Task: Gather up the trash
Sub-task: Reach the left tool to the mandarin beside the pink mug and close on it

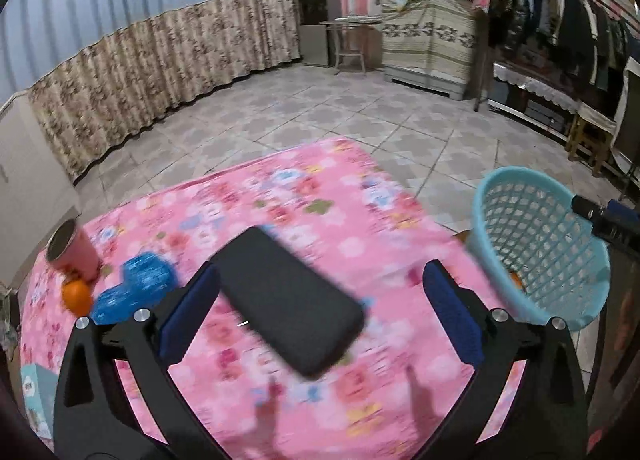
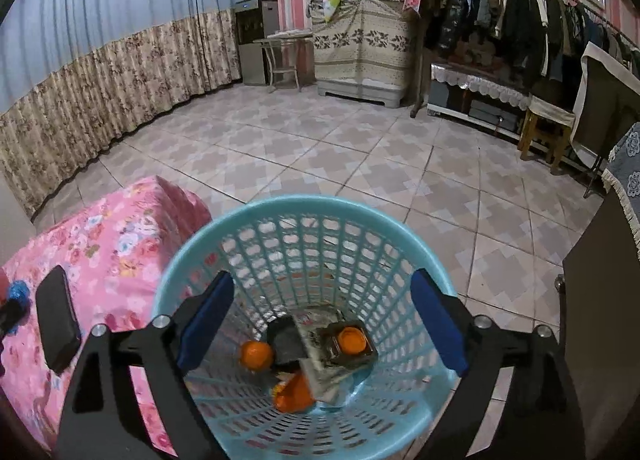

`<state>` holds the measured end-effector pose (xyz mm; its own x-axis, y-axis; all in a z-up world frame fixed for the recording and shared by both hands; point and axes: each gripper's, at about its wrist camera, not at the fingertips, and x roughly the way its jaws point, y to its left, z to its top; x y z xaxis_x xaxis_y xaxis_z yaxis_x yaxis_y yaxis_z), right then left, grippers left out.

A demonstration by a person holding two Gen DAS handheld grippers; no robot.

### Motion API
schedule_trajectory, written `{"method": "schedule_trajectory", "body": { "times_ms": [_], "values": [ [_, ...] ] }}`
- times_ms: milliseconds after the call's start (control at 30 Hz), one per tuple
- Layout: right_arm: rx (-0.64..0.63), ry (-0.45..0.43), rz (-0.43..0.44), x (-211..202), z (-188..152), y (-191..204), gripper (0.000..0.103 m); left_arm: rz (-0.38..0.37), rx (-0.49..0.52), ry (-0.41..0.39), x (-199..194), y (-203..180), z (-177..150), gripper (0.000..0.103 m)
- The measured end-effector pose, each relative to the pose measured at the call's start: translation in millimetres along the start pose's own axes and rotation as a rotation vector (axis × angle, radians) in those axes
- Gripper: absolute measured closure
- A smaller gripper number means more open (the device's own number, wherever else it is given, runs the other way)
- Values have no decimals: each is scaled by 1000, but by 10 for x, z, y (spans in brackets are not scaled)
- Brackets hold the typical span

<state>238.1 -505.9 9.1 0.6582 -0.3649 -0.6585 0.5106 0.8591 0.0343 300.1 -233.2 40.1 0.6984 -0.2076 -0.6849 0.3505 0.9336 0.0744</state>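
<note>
Left gripper [image 1: 320, 300]: fingers spread, empty, above black slab [image 1: 290, 302] on pink tablecloth [image 1: 304, 187]. Right gripper [image 2: 322, 320]: fingers spread, empty, over blue basket [image 2: 400, 236] containing orange [image 2: 256, 356], wrappers [image 2: 320, 356]. Crumpled blue wrapper [image 1: 134, 292] on cloth.

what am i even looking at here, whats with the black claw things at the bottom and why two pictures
Those black claws are hand-held grippers, one in each of a person's hands, with a fisheye camera mounted on each. One picture comes from each camera, looking forward along the blue-padded fingers.

The left gripper is open above a table with a pink floral cloth, over a flat black case. Also on the cloth are a pink cup, an orange and a crumpled blue wrapper.

The right gripper is open and empty above a light blue basket, which already holds an orange and other scraps. Neither gripper holds anything.
</note>
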Motion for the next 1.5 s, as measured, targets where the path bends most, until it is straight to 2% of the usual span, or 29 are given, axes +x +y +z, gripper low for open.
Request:
{"method": "schedule_trajectory", "body": {
  "times_ms": [167,367,467,567,633,867,1033,1200,1500],
  "values": [
    [-61,-9,73,-50,-11,518,12,83,-57,-5,-99,680,-164,5],
    [-175,-36,140,-164,-73,1219,12,183,-201,21,-57,1673,-359,5],
    [-206,-35,183,-216,-122,1517,12,186,-272,30,-62,2039,-384,5],
    [-250,-32,206,-257,-176,1779,12,220,-272,38,-63,2274,-437,5],
    [-284,-34,211,-282,-225,1946,12,261,-271,45,-43,2389,-474,5],
    [-349,-41,243,-374,-336,2393,12,317,-295,68,54,2750,-665,5],
    [-362,-32,265,-386,-416,2573,12,281,-378,124,252,2909,-803,6],
    [-408,-24,269,-376,-488,2759,12,292,-343,123,427,2828,-744,6],
    [-440,-21,271,-379,-522,2858,12,268,-330,146,738,2845,-693,25]
  ]
}}
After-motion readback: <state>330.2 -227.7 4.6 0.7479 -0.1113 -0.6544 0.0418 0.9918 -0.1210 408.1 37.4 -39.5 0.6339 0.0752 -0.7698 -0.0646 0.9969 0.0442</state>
